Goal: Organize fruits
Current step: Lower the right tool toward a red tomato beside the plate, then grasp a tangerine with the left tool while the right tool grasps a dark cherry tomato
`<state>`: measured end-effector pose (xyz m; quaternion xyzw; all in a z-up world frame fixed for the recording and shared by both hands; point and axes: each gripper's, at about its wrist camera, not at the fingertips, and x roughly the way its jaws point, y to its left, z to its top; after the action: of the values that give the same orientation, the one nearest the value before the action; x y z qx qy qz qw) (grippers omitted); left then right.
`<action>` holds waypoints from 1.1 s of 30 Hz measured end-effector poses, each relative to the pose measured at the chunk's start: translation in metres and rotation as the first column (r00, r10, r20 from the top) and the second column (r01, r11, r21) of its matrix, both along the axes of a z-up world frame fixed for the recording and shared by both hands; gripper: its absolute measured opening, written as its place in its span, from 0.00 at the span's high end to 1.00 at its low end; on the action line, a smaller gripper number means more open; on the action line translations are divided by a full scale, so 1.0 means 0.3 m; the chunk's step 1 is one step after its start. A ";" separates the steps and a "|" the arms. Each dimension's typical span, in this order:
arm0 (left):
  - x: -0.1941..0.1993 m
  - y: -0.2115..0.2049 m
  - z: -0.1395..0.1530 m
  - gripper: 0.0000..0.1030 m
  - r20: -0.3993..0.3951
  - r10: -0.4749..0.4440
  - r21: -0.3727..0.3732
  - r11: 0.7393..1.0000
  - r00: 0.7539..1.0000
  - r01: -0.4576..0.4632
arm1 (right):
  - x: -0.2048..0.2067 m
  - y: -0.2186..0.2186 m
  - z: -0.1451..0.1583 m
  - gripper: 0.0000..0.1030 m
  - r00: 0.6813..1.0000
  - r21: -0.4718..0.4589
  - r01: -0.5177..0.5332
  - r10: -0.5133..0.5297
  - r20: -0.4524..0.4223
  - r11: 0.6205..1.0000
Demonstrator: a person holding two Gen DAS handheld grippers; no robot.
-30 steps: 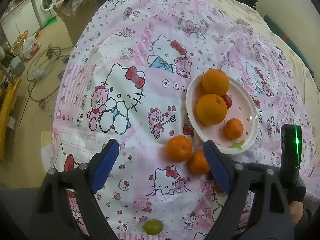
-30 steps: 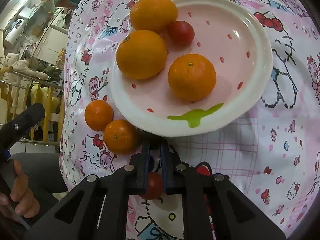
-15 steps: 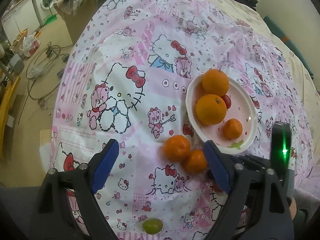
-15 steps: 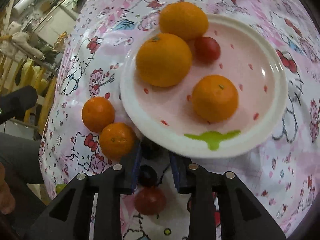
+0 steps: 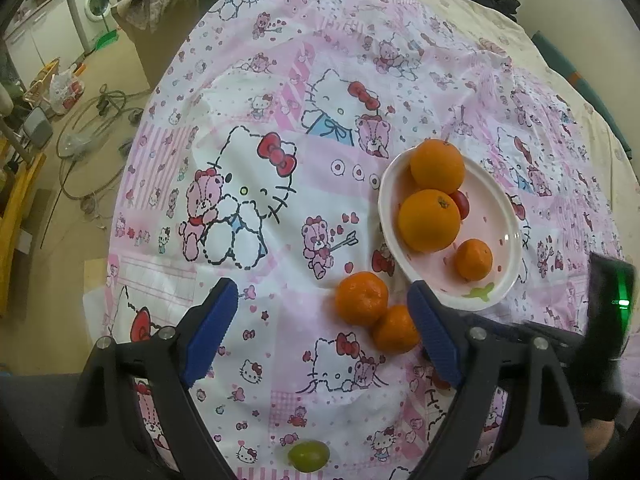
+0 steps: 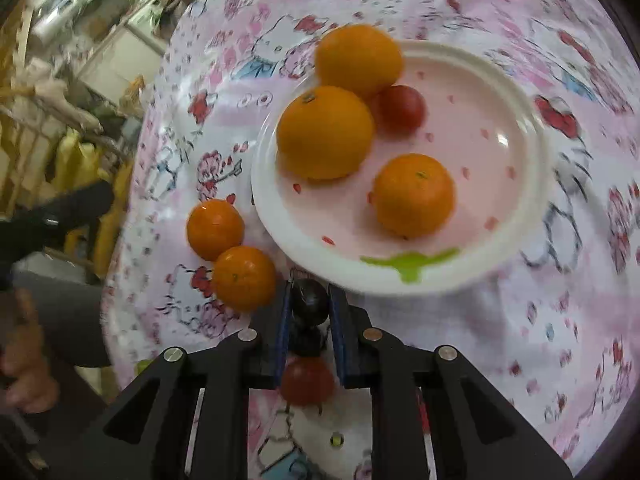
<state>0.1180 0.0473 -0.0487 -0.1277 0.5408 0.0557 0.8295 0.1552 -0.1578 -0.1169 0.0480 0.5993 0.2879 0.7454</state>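
A white plate [image 6: 516,236] holds two large oranges [image 6: 325,132], a mandarin [image 6: 414,196] and a red cherry tomato [image 6: 402,109]. Just short of the plate's near rim, my right gripper [image 6: 309,294] is shut on a small dark grape [image 6: 309,300]. A second dark fruit [image 6: 306,340] and a red tomato [image 6: 307,380] show further back between its fingers. Two loose mandarins [image 5: 362,299] lie on the cloth left of the plate. My left gripper [image 5: 320,292] hovers open above the cloth beside them, holding nothing. A green grape [image 5: 309,455] lies below it.
The fruit lies on a pink cartoon-print cloth [image 5: 248,184] spread over a bed. The floor with cables [image 5: 92,120] and a washing machine [image 5: 98,0] lies to the left. A person's hand [image 6: 24,360] shows at the left of the right wrist view.
The right gripper's fingers parted around the dark grape, then closed on it, and the gripper rose and rolled a little. The left gripper has kept still.
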 end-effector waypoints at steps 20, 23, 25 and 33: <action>0.122 -0.080 -0.244 0.41 -0.225 0.030 -0.047 0.998 0.974 -0.041 | -0.062 -0.345 0.234 0.81 0.961 0.168 0.259 -0.271 0.054 0.951; 0.126 -0.098 -0.237 0.64 -0.212 0.000 -0.072 0.997 0.977 -0.016 | -0.064 -0.360 0.227 0.81 0.959 0.164 0.271 -0.281 0.045 0.949; 0.127 -0.110 -0.226 0.65 -0.204 -0.009 -0.053 0.999 0.979 -0.002 | -0.066 -0.368 0.224 0.81 0.957 0.161 0.276 -0.286 0.041 0.948; 0.106 -0.105 -0.127 0.65 -0.106 -0.021 -0.012 1.000 0.994 0.019 | -0.078 -0.380 0.237 0.81 0.953 0.156 0.287 -0.297 0.050 0.945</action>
<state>0.1499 0.0158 -0.0869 -0.1237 0.5855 0.0511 0.7995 0.1319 -0.2719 -0.0459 0.1805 0.5352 0.2193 0.7955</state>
